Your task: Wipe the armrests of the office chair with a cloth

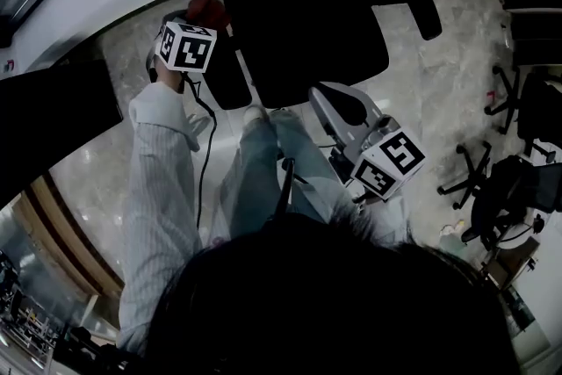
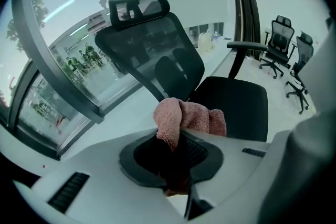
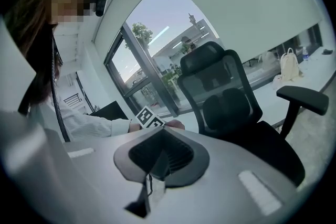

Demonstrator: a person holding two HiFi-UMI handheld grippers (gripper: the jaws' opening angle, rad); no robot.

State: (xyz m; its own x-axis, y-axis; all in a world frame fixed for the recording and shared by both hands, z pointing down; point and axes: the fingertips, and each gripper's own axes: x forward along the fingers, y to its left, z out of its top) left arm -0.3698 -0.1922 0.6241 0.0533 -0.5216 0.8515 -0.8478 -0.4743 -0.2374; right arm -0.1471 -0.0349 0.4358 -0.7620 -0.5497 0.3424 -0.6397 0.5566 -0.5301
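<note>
A black mesh office chair stands in front of me, with its seat and headrest in the left gripper view. One armrest lies just below my left gripper; the other armrest is across the seat. My left gripper is shut on a bunched pink cloth, which pokes out beyond the jaws. My right gripper hangs over my legs, short of the seat. In the right gripper view the right gripper has its jaws together and holds nothing.
A curved white desk runs behind the chair, beneath large windows. More office chairs stand at the right on the glossy floor. A white bag sits on the desk. A cable hangs from the left gripper.
</note>
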